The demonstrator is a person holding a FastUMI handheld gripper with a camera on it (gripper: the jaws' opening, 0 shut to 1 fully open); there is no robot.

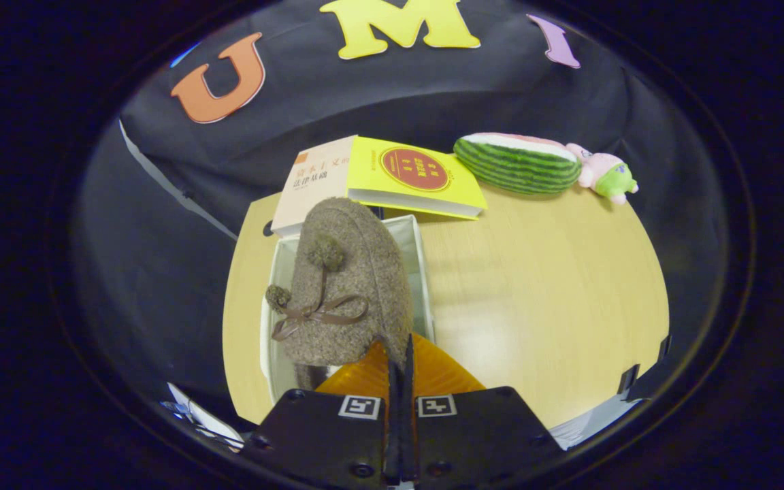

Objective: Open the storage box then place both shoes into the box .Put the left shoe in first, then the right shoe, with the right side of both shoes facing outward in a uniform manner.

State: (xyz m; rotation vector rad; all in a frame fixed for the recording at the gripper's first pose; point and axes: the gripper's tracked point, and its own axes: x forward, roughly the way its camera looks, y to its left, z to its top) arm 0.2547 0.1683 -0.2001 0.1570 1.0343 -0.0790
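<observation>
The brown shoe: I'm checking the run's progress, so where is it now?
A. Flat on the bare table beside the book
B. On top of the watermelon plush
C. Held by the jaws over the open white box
C: the brown shoe hangs over the open white box, its rear edge pinched by the closed gripper.

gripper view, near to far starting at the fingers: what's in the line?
Gripper, fingers closed on the shoe's rim → brown shoe over the white storage box → yellow book → booth wall.
</observation>
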